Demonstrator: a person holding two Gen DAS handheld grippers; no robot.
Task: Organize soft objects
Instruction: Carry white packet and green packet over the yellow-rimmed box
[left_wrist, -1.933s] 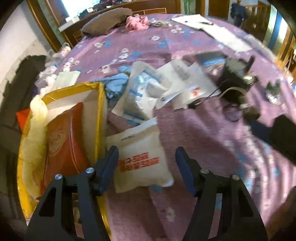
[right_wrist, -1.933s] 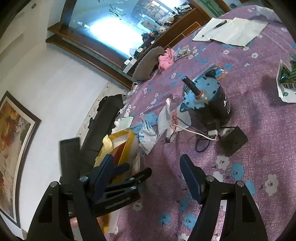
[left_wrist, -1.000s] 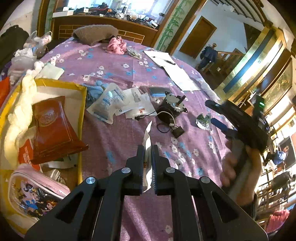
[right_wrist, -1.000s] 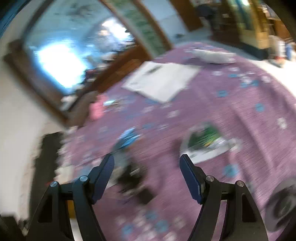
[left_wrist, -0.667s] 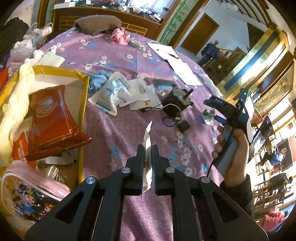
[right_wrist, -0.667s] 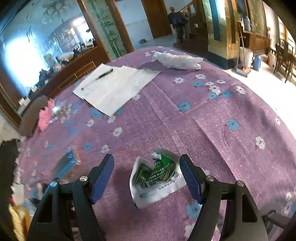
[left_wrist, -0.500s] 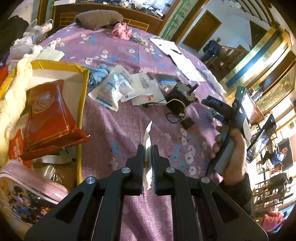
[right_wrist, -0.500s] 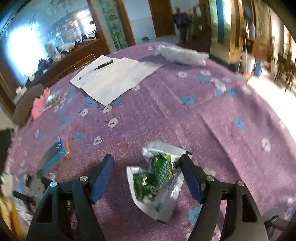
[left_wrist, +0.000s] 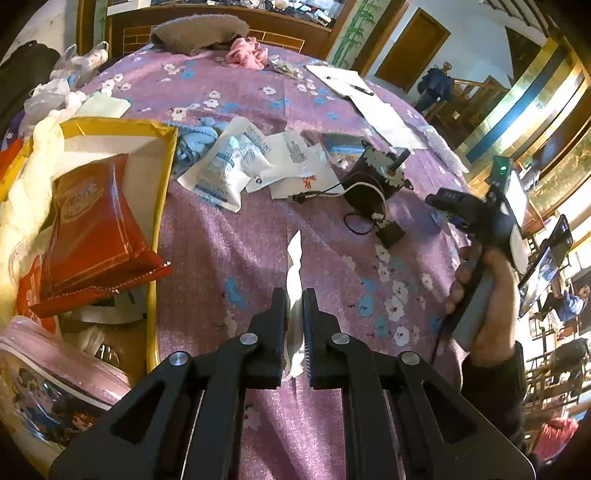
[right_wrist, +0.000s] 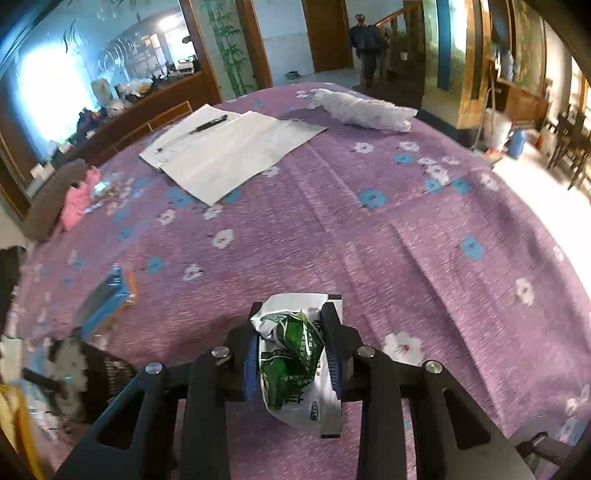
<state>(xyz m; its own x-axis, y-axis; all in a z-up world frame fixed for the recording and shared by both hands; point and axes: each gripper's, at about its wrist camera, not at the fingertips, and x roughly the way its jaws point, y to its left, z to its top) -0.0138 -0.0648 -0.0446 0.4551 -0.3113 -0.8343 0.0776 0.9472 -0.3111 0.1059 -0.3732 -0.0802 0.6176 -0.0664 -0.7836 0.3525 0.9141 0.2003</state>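
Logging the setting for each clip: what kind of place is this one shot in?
Probably a large room in a home or guesthouse, not a lab: a big table under a purple floral tablecloth, a dark wooden sideboard along the wall, wooden doors, and a staircase with wooden banisters behind.

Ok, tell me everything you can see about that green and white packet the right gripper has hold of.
The green and white packet is a crumpled, soft-looking plastic pouch: white film with a glossy green printed panel and some small lettering too blurred to read. It sits between the two fingers of the right gripper, which press its sides so the middle buckles. Its top pokes out beyond the fingertips and its lower end hangs toward the purple flowered tablecloth. Whether it rests on the cloth or is lifted cannot be told.
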